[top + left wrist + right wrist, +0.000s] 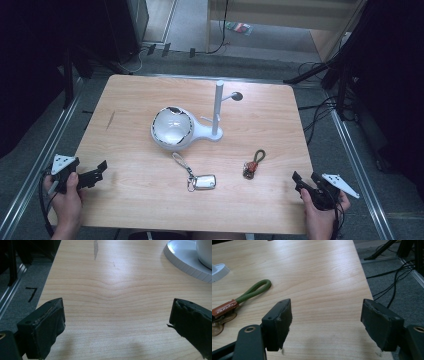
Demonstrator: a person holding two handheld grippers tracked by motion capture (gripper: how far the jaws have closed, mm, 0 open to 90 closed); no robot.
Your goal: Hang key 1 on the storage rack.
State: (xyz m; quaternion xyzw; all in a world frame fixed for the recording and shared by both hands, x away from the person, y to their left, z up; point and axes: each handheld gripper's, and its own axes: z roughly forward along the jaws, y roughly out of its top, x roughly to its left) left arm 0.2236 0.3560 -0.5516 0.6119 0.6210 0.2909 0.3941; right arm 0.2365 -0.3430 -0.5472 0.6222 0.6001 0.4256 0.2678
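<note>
A white stand (216,131) sits near the middle of a light wooden table (135,95). It has a round bowl-shaped tray (171,128) at one end and an upright post (218,107) at the other, with a short peg and dark knob (237,96) near the post's top. In front of the stand, toward the person, lies a silver key ring with a flat metal tag (204,181). To the right of that, also in front of the stand, lies a green cord loop with a brown leather wrap (253,164). Well left of the stand, at the table's near edge, the left gripper (98,174) is held in a hand, its jaws spread apart and empty. Well right of the stand, the right gripper (298,181) is likewise released, jaws wide, over bare wood just beside the green cord.
</note>
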